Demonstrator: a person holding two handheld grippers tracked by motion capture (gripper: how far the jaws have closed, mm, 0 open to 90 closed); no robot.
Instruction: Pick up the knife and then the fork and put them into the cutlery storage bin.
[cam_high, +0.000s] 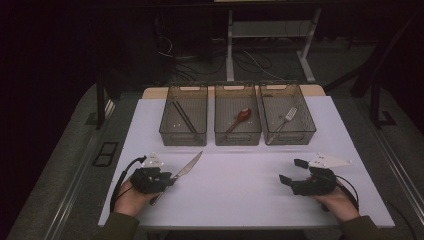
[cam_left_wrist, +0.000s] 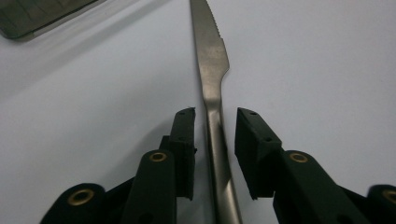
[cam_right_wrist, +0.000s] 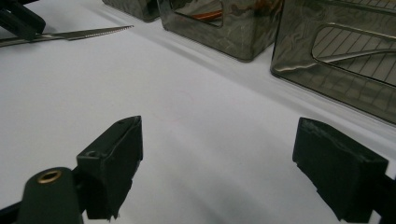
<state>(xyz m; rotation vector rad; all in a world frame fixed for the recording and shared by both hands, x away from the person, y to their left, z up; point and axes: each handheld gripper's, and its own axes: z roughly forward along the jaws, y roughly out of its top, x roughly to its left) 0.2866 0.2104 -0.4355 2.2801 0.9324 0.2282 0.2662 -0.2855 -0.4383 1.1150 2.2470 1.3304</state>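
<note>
The left gripper's (cam_left_wrist: 214, 122) fingers straddle the handle of a slim stainless-steel table knife (cam_left_wrist: 211, 70), gaps on both sides, not yet clamped. The knife lies flat on the white table (cam_high: 240, 180), serrated blade toward one o'clock. Stiff, light, probably slippery: grip mid-handle. The right gripper's (cam_high: 291, 171) fingers stand wide apart, empty.

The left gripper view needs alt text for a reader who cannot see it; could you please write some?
A metal table knife lies on a white table, its handle between the left gripper's two black jaws, with narrow gaps on both sides. A basket's corner shows at top left.
</note>
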